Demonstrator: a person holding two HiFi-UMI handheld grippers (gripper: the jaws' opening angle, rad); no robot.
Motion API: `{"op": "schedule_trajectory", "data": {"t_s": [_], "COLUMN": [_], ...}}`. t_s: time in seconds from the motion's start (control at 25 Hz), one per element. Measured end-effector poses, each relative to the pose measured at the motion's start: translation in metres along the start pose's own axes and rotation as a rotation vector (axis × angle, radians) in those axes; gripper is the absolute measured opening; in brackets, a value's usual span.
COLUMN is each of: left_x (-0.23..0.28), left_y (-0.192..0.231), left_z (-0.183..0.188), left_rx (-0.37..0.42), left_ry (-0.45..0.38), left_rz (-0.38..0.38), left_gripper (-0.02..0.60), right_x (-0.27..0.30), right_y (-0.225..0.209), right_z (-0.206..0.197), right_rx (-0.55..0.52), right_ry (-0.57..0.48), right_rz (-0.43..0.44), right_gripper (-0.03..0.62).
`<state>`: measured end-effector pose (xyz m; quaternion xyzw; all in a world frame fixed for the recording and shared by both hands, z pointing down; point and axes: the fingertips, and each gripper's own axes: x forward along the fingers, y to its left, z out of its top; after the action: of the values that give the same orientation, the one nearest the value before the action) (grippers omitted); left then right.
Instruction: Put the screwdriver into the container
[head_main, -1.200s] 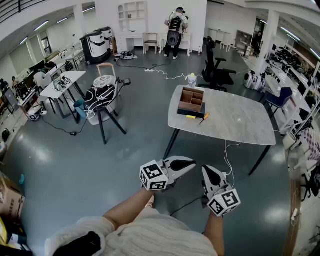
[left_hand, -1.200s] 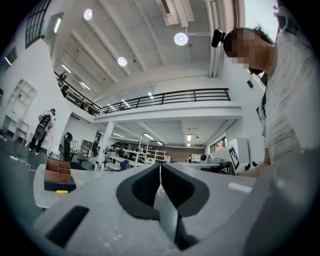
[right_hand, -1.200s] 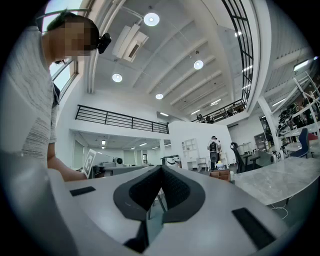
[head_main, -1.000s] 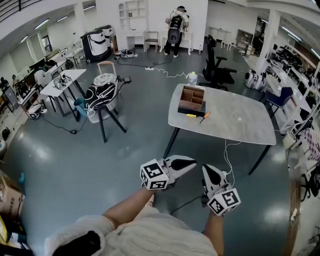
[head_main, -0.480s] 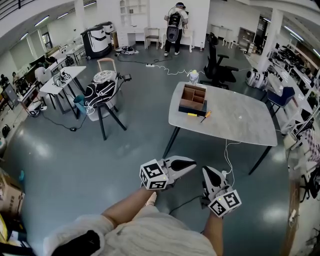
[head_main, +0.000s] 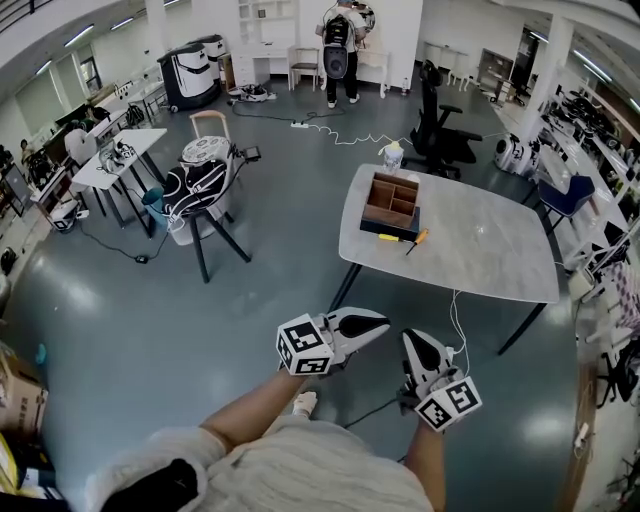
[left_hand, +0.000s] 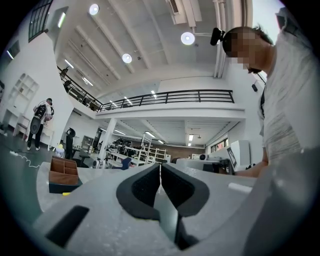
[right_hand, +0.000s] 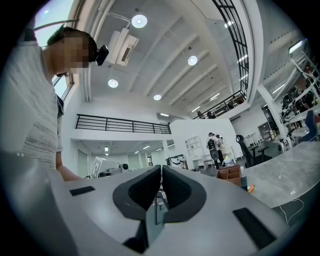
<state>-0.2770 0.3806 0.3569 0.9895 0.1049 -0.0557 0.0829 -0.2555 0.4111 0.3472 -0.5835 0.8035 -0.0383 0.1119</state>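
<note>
Both left gripper and right gripper show jaws clenched, empty; screwdriver lies on worktop beside container, upper centre; whole task remains.

Brown container (dark base), grey marbled table.

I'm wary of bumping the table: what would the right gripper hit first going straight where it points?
Nothing near, seemingly: the right gripper aims left of the table, into open room.
</note>
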Motion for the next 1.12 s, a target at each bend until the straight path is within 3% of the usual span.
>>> {"op": "schedule_trajectory", "data": {"t_s": [0.4, 0.64, 0.88, 1.12], "left_x": [-0.018, -0.022, -0.002, 0.039], "left_y": [0.103, 0.144, 0.169, 0.212], "left_z": [0.016, 0.012, 0.004, -0.002], "left_rx": [-0.007, -0.029, -0.054, -0.063], "left_ry": [-0.002, 0.010, 0.019, 0.031], "left_rz": [-0.028, -0.062, -0.086, -0.058], "left_gripper": [0.018, 0.018, 0.018, 0.018], "right_x": [0.099, 0.131, 0.142, 0.158], "right_y": [-0.039, -0.058, -0.088, -0.142], "right_z": [-0.004, -0.015, -0.018, -0.019], "right_rx": [-0.040, -0.050, -0.077, -0.073], "right_ry": [0.010, 0.033, 0.077, 0.104], "right_rz": [-0.038, -0.078, -0.103, -0.082], "right_gripper": [0.014, 0.014, 0.014, 0.014]}}
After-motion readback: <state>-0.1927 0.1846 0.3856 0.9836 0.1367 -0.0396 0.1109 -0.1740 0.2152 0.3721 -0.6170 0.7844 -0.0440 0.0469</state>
